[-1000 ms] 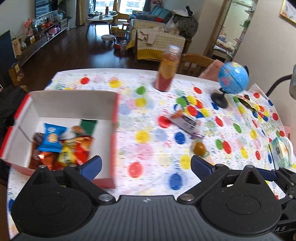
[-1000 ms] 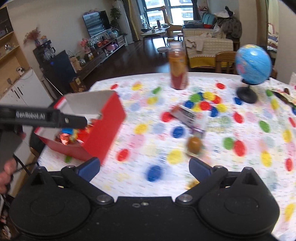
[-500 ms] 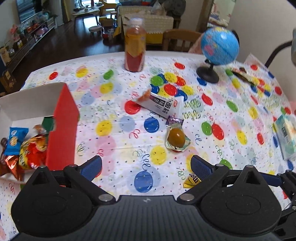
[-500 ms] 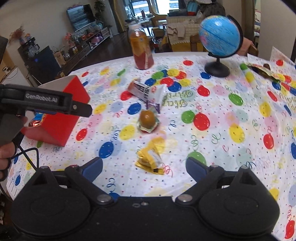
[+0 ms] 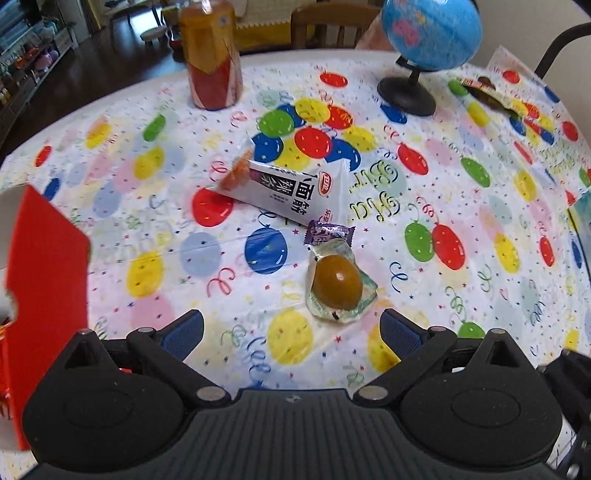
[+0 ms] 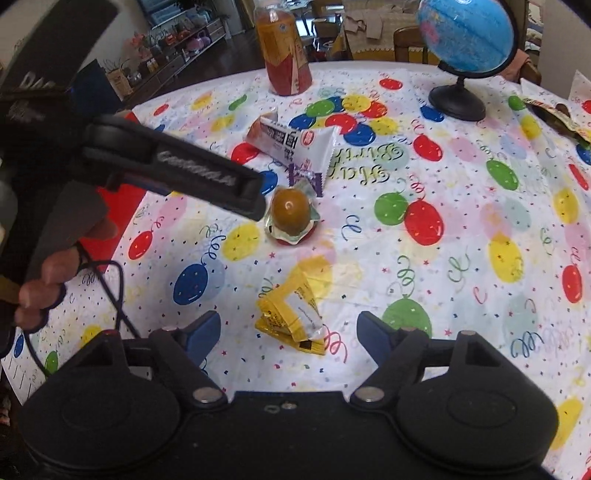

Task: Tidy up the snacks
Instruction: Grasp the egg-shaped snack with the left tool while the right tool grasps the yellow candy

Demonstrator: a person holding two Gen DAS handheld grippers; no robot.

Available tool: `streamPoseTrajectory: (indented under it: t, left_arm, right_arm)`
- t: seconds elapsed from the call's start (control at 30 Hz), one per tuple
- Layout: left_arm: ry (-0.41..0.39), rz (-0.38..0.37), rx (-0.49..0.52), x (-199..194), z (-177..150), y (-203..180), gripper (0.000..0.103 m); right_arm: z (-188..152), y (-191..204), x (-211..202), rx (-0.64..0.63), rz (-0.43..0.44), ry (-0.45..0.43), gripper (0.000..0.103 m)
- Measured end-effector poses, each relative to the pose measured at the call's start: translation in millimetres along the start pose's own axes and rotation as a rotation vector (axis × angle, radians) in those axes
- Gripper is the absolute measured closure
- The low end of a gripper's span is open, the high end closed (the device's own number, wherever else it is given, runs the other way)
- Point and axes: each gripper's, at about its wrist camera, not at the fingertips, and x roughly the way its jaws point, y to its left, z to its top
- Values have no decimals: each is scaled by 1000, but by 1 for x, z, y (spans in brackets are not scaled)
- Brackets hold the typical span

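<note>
Both grippers have dropped nearer; right gripper closing around yellow packet, left gripper spread.

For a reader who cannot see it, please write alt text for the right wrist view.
The right gripper, its jaws closing but not yet touching, is just above a yellow snack packet on a balloon-print tablecloth. Beyond lie a packaged brown egg, a white snack packet, a bottle and a globe.

Both wrist cameras looked steeply down, close over the balloon-print tablecloth; both showed the sealed brown egg, bottle, and slightly blurred globe.
</note>
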Motion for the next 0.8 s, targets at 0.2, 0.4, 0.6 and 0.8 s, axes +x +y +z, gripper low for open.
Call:
streamPoseTrajectory:
  t: [0.2, 0.4, 0.6, 0.8]
  left_arm:
    - [49, -10, 13, 30, 12, -4, 1]
    - [82, -34, 8, 47, 20, -7, 6]
    - [116, -65, -9, 62, 25, -7, 28]
    - [112, -102, -17, 63, 27, -8, 42]
  right_arm:
    - [7, 5, 25, -37, 4, 65, 29]
    - [12, 2, 40, -41, -3, 105, 42]
    - [14, 3, 46, -58, -3, 123, 54]
    - [12, 1, 45, -42, 6, 123, 67]
